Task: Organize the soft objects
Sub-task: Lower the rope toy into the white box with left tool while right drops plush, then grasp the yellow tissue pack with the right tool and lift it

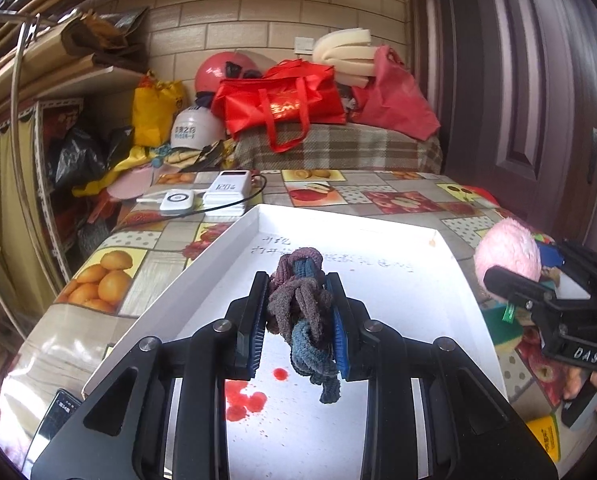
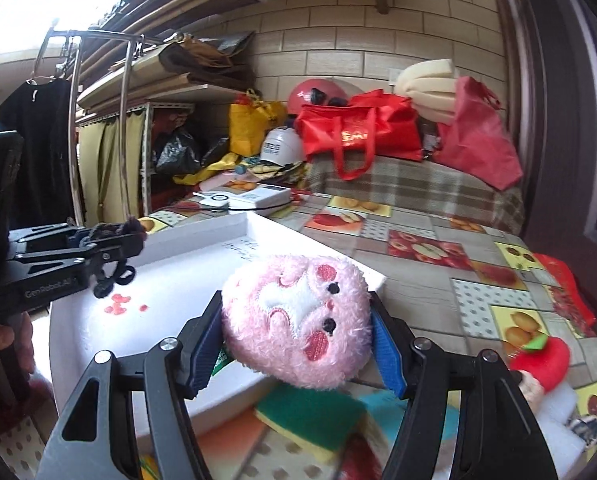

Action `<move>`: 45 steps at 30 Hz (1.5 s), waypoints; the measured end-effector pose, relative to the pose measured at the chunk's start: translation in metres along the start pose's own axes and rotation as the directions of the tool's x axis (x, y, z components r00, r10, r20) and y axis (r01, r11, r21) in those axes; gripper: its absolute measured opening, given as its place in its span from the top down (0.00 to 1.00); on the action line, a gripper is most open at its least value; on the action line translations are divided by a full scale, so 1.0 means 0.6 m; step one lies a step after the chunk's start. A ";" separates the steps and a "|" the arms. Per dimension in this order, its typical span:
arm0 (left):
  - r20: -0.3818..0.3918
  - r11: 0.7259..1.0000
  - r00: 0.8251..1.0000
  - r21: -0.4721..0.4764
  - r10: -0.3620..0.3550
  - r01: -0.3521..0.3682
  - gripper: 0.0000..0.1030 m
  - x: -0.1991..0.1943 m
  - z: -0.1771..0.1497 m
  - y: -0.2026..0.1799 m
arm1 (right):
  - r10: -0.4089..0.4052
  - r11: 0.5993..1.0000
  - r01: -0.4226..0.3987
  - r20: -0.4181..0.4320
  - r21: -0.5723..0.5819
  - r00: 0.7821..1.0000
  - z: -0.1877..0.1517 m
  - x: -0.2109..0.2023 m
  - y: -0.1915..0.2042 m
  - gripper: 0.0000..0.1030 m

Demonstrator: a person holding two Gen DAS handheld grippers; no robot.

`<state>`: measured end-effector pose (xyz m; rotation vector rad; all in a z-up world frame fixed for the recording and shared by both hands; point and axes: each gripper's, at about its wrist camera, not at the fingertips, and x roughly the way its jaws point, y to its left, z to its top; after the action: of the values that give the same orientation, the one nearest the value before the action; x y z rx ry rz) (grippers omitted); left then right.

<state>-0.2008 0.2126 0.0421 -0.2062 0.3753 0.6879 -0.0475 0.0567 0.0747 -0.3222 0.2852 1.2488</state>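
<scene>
My left gripper [image 1: 301, 300] is shut on a bundle of brown and blue fuzzy hair ties [image 1: 303, 304], held just above a white tray [image 1: 398, 248] with red stains and handwriting on its floor. In the right wrist view the same left gripper [image 2: 110, 246] hangs over the tray's left part [image 2: 170, 256], loops dangling. My right gripper [image 2: 296, 330] is shut on a round pink plush toy [image 2: 298, 320] with an embroidered face, held above the tray's right rim. That pink plush toy [image 1: 506, 252] and the right gripper [image 1: 538, 280] also show at the right in the left wrist view.
A green and yellow sponge [image 2: 310, 420] and a red plush apple [image 2: 542, 364] lie on the fruit-print tablecloth [image 2: 438, 248] under and right of the plush. White power banks [image 1: 226, 196] sit beyond the tray. Red bags [image 1: 282, 104] and helmets crowd the back. A phone [image 1: 56, 412] lies front left.
</scene>
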 end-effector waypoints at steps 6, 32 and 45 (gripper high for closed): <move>-0.044 0.999 0.999 -0.020 0.026 -0.027 0.74 0.025 0.008 0.009 | 0.070 0.997 -0.071 -0.031 -0.034 0.997 0.019 0.054 0.032 0.36; 0.030 0.986 0.986 -0.047 0.163 -0.162 0.01 0.001 0.005 0.019 | 0.056 0.998 -0.054 -0.061 0.031 0.997 0.026 0.069 0.021 0.00; 0.053 1.000 0.999 -0.010 0.013 -0.012 0.01 -0.026 -0.003 -0.009 | 0.236 0.971 -0.238 -0.135 0.006 0.962 -0.038 -0.091 0.000 0.00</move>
<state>-0.2087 0.1993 0.0472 -0.1946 0.3227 0.7061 -0.0645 -0.0003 0.0746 -0.3902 0.4438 1.4674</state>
